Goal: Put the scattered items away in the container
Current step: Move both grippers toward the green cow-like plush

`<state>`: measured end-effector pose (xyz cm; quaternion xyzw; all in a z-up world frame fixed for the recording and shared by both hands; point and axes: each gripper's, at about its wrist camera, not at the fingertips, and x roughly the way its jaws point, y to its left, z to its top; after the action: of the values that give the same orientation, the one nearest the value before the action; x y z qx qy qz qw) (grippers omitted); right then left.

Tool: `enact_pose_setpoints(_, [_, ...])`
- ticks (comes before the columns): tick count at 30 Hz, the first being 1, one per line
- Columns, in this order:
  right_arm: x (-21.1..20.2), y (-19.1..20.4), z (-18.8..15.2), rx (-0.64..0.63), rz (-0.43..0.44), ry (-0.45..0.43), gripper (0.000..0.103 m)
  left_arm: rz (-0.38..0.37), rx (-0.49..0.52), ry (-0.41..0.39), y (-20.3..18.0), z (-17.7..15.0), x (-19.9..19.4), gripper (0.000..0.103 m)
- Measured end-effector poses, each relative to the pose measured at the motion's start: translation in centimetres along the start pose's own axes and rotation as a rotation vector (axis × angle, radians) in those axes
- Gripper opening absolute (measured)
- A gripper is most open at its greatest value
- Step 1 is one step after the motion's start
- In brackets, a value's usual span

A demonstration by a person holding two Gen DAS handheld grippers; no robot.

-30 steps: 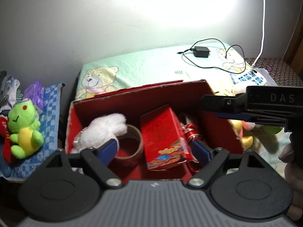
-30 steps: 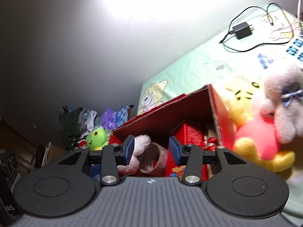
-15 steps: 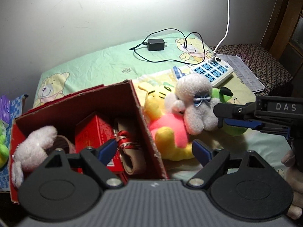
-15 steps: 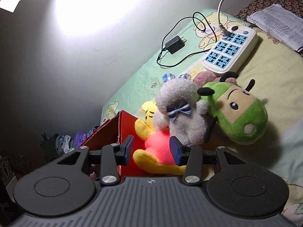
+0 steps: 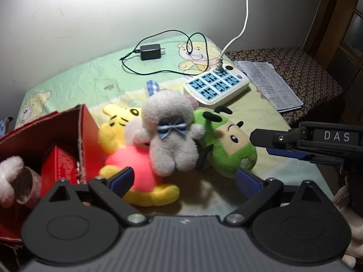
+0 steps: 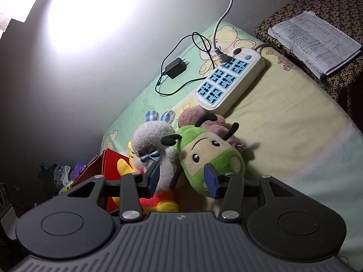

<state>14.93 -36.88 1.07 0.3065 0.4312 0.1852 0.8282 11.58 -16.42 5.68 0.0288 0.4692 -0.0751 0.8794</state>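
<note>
The red box (image 5: pixel 45 140), at the left of the left wrist frame, already holds a pink plush and a red carton. Yellow bear (image 5: pixel 129 158), grey plush (image 5: pixel 170 133) and green plush (image 5: pixel 226 145) lie beside it on the bed, unpacked. Left gripper (image 5: pixel 183 179) has just been opening, jaws released and empty; right gripper (image 6: pixel 181 176) open too. Only the right wrist view shows a mauve plush (image 6: pixel 192 115) behind the green one.

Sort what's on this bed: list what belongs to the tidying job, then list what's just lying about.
For the job: red box; yellow bear plush; grey plush with bow tie; green plush; mauve plush behind it.

Lying about: power strip; black charger with cable; papers.
</note>
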Motion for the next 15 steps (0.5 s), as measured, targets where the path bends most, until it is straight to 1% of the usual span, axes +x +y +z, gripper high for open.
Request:
enact_pose_setpoints(5, [-0.1, -2.4, 1.1, 0.007, -0.017, 0.016, 0.049, -0.002, 0.008, 0.032, -2.8, 0.2, 2.5, 0.097])
enact_pose_setpoints(12, [0.7, -5.0, 2.3, 0.046, -0.012, 0.052, 0.05, 0.003, -0.029, 0.092, -4.4, 0.6, 6.1, 0.097])
enact_pose_setpoints(14, [1.1, -5.3, 2.6, 0.049, -0.008, 0.062, 0.05, -0.004, -0.037, 0.123, -4.6, 0.5, 7.1, 0.092])
enact_pose_setpoints(15, [1.3, -5.4, 2.7, 0.048, -0.006, 0.068, 0.05, -0.006, -0.037, 0.137, -4.8, 0.4, 7.6, 0.086])
